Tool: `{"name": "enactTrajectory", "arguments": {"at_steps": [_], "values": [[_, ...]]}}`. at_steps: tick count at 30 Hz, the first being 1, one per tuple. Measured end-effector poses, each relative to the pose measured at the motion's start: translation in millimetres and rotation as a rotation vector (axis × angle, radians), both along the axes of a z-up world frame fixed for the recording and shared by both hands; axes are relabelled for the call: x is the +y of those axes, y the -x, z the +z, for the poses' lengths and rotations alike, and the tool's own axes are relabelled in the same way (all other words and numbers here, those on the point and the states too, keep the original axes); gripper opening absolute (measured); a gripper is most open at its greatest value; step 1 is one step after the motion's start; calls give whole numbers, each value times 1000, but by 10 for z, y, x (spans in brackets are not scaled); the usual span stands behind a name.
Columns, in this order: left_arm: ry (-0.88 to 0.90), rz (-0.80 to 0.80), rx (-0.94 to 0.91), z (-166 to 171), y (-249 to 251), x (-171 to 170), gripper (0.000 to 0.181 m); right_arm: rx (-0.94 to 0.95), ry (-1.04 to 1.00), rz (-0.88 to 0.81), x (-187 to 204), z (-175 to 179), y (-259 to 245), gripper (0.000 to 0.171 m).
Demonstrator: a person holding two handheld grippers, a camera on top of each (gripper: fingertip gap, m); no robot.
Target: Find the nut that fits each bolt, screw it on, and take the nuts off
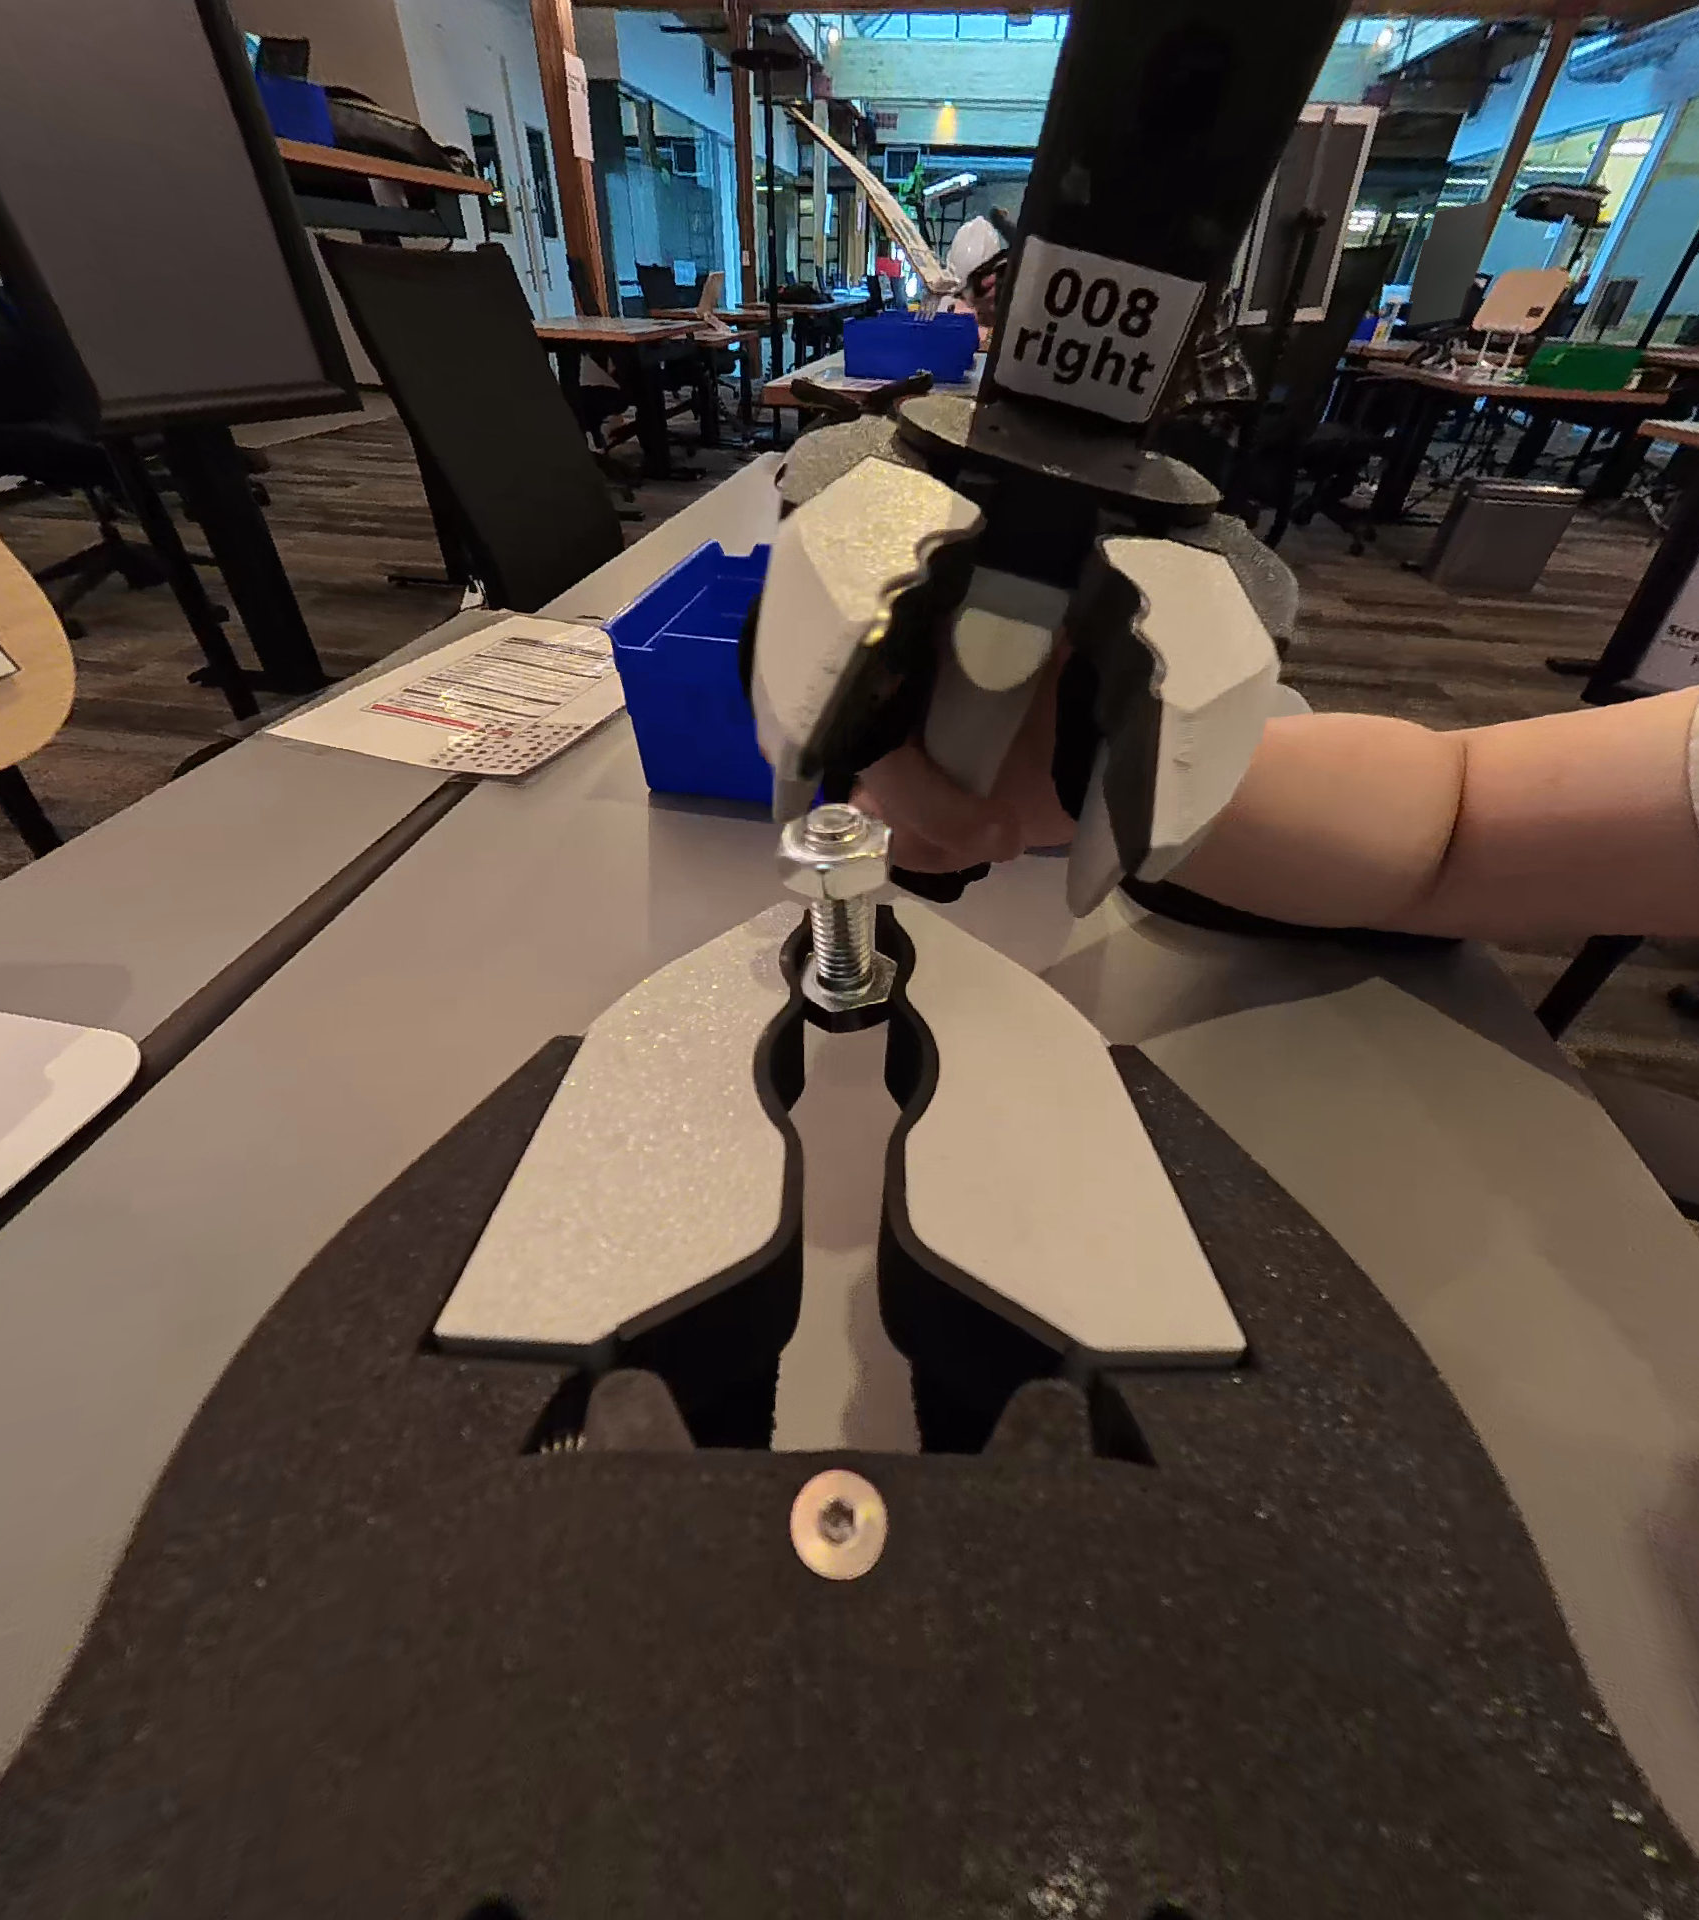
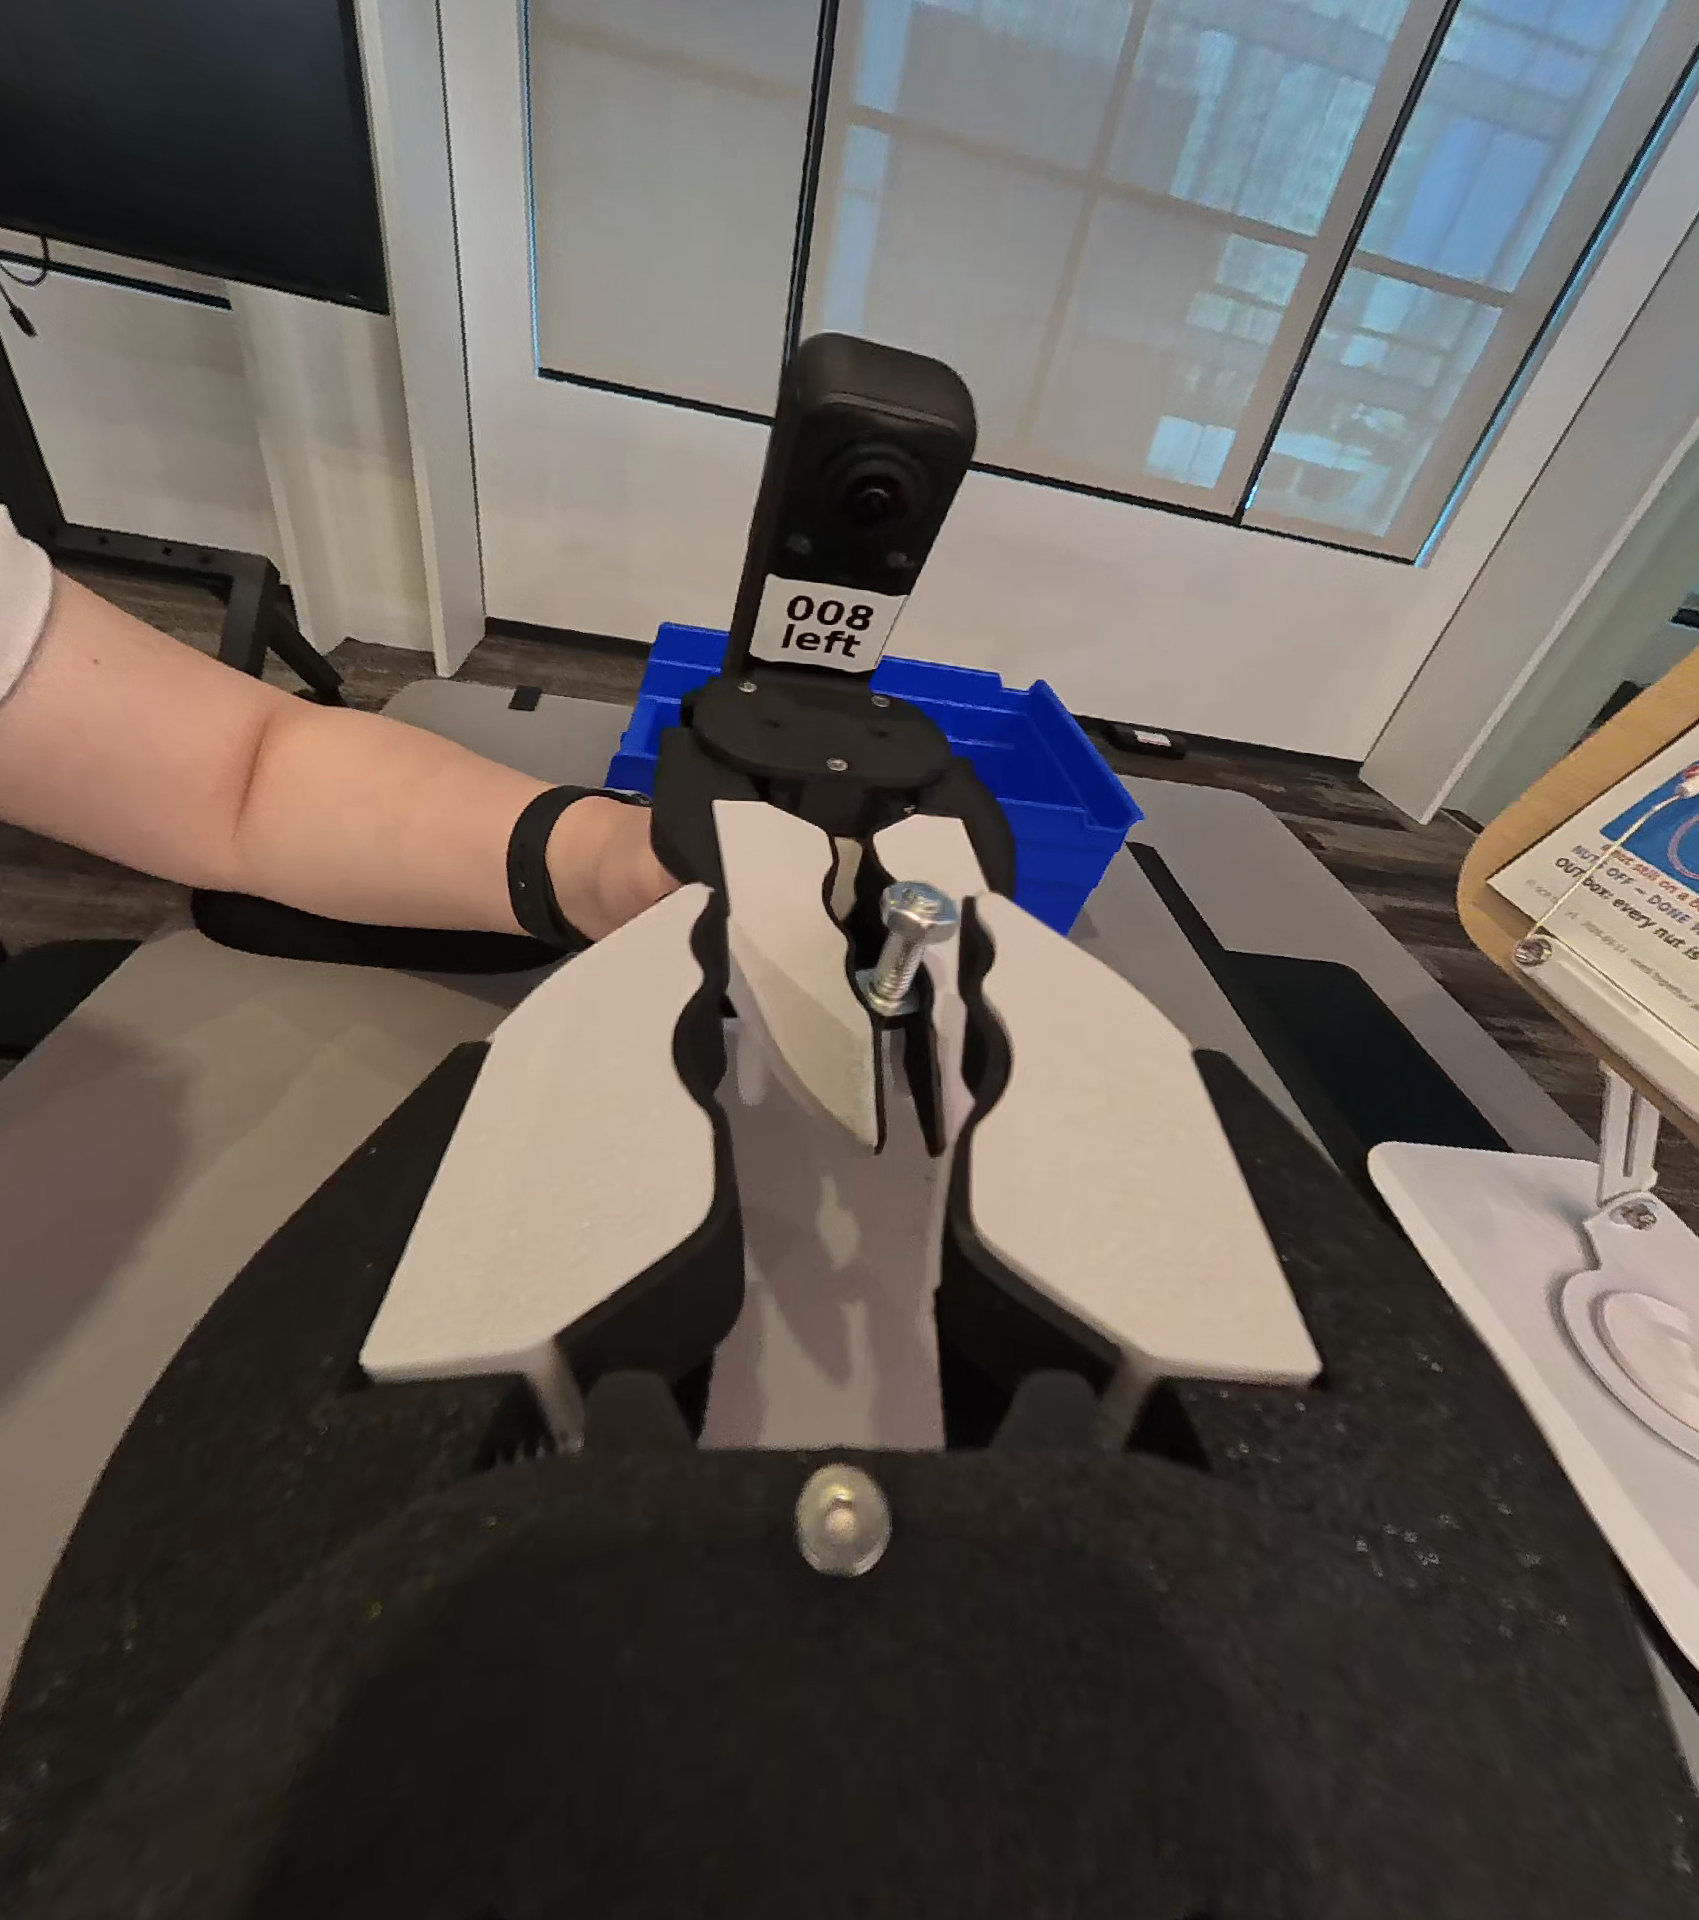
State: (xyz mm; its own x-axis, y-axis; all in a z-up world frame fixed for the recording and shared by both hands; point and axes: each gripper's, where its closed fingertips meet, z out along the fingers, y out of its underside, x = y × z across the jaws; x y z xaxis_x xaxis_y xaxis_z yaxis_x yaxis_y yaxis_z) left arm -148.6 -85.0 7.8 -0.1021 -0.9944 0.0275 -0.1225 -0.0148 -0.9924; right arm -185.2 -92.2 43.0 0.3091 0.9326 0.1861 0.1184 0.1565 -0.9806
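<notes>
A silver bolt (image 1: 842,940) stands upright with a hex nut (image 1: 832,857) at its top end. My left gripper (image 1: 845,966) is shut on the hex piece at the bolt's lower end and holds it above the grey table (image 1: 409,1018). My right gripper (image 1: 949,847) faces it from the far side, open, with one fingertip just above the nut. In the right wrist view the bolt (image 2: 902,956) leans between the spread fingers of my right gripper (image 2: 837,909), close to the right finger. My left gripper (image 2: 907,1122) clamps its lower end there.
A blue bin (image 1: 689,686) stands on the table behind the grippers; it also shows in the right wrist view (image 2: 1032,769). A printed sheet (image 1: 492,696) lies left of it. A wooden board on a white stand (image 2: 1603,1351) sits at the table's right side. There is about 5 cm between the tips of the two grippers.
</notes>
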Motion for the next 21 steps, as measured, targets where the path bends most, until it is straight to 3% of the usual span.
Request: {"name": "enactTrajectory", "arguments": {"at_steps": [7,11,16,21], "values": [[-33,-9,1,0,-17,-42,10,-52,-25,4,-26,-100,94,49],[-12,17,-11,35,24,37,10,-44,-22,14,-49,-39,35,35],[-21,-8,8,-8,-15,-36,10,-9,-32,-32,22,-17,25,47],[-28,-2,15,-20,-26,-40,10,-46,-37,-7,-21,-79,78,47]]}}
